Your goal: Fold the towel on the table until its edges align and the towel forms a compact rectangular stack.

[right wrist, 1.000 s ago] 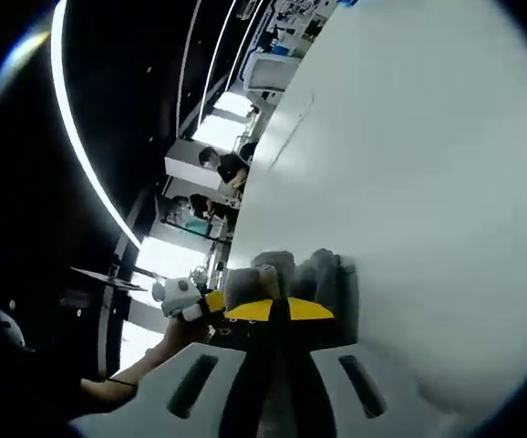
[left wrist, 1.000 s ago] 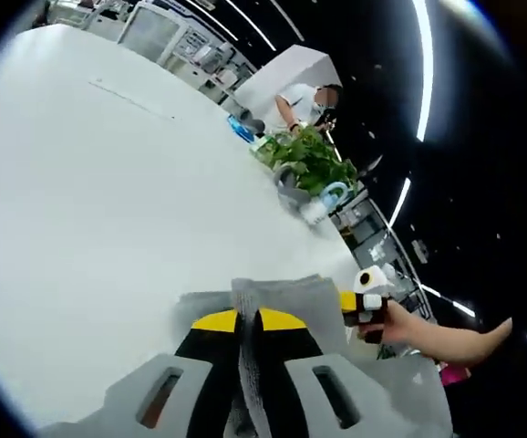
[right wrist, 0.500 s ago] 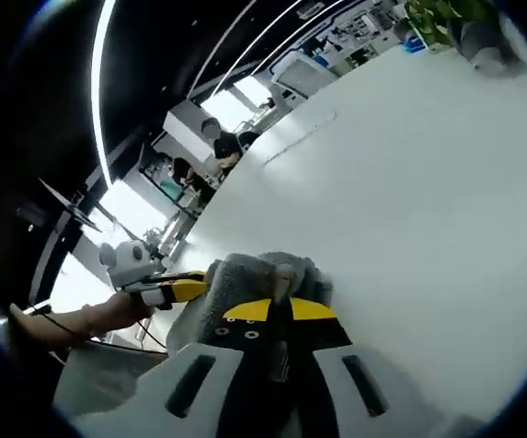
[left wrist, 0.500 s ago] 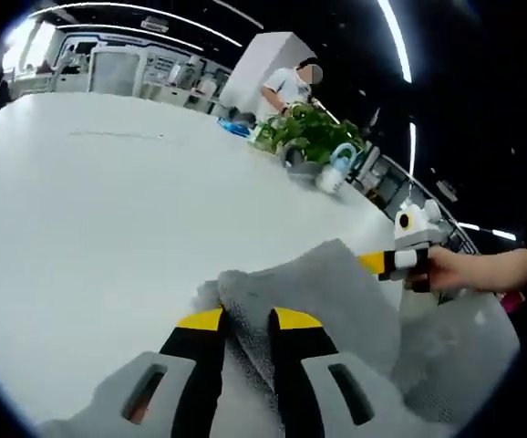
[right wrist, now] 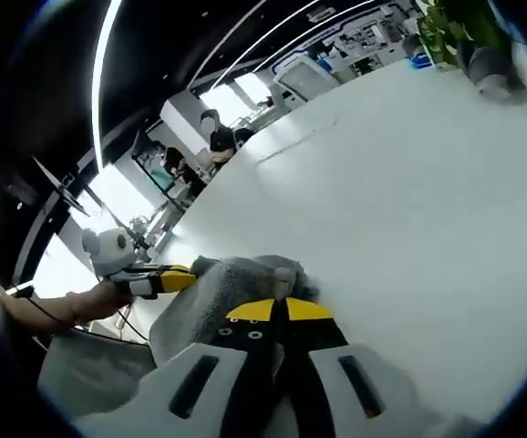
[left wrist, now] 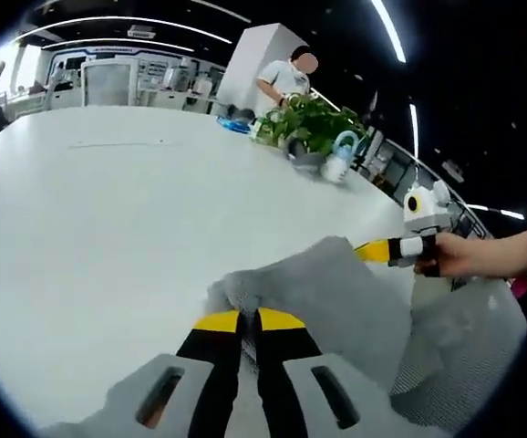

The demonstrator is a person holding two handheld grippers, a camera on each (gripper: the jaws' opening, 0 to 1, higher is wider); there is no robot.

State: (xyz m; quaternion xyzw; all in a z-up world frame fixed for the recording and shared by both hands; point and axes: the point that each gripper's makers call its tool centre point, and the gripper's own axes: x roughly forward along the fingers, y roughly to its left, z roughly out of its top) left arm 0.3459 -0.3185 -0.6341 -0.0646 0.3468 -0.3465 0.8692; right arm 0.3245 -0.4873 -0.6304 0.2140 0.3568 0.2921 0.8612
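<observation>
A grey towel lies bunched on the white table. My left gripper is shut on a raised fold of it at the near edge. To the right, a hand holds my right gripper, whose yellow tips touch the towel's far corner. In the right gripper view, the towel humps up just ahead of my right gripper, which is shut on its edge. The left gripper comes in from the left, held by a hand, at the towel's other side.
A potted plant and a pale watering can stand at the table's far edge, with a blue item beside them. A person stands beyond. The table stretches wide and bare ahead of the towel.
The left jaws stood slightly apart around the fold half a second ago and are now pressed together on it. Both views have rolled to a more level angle.
</observation>
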